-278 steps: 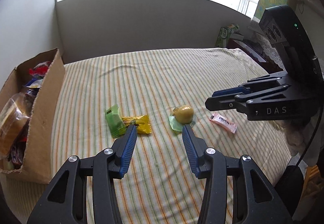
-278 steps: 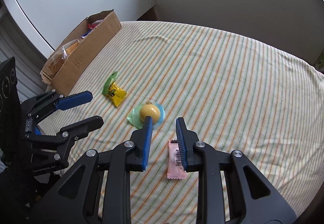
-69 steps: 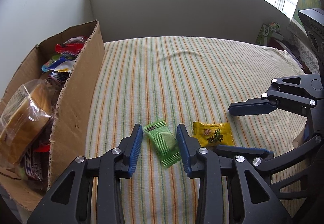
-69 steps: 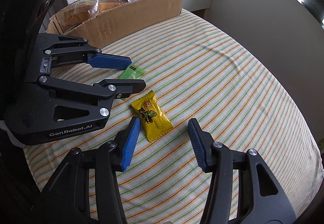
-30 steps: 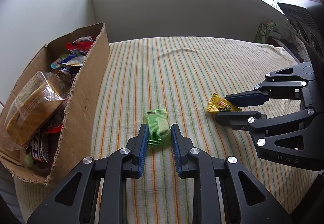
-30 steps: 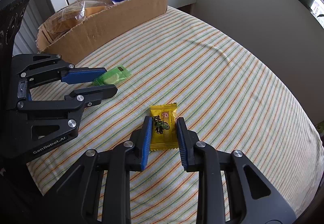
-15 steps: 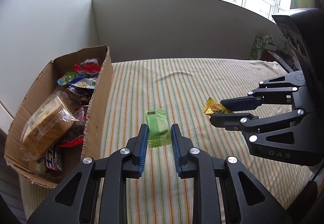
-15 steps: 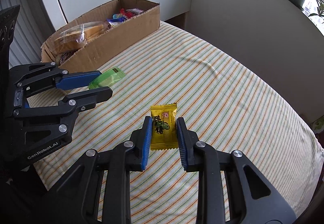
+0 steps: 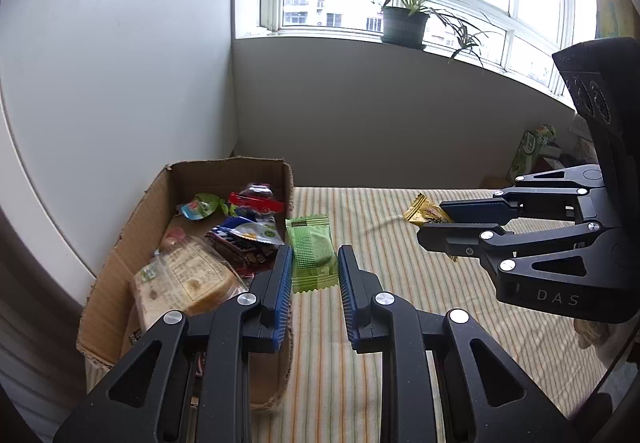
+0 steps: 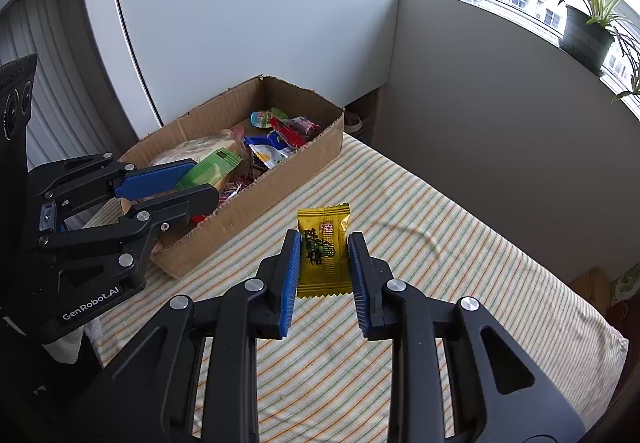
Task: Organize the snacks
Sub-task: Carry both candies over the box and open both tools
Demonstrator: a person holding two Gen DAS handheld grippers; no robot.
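Left gripper (image 9: pixel 311 267) is clamped on the green snack packet (image 9: pixel 311 255), held in the air just over the near long wall of the cardboard box (image 10: pixel 256 211); right gripper (image 10: pixel 323 263) is clamped on the yellow candy packet (image 10: pixel 323 251), held above the striped tablecloth (image 10: pixel 460 283) beside that wall. The box at the cloth's edge already holds a pile of snacks. Neither packet is in yet, so two drops remain, and no loose snacks show on the cloth in view.

Cloth (image 9: pixel 400 363): I see cream with green and orange stripes
Left snack (image 9: pixel 312 255): green
Right snack (image 10: pixel 323 249): yellow
Box (image 10: pixel 256 203): brown
Pads (image 9: pixel 285 283): blue
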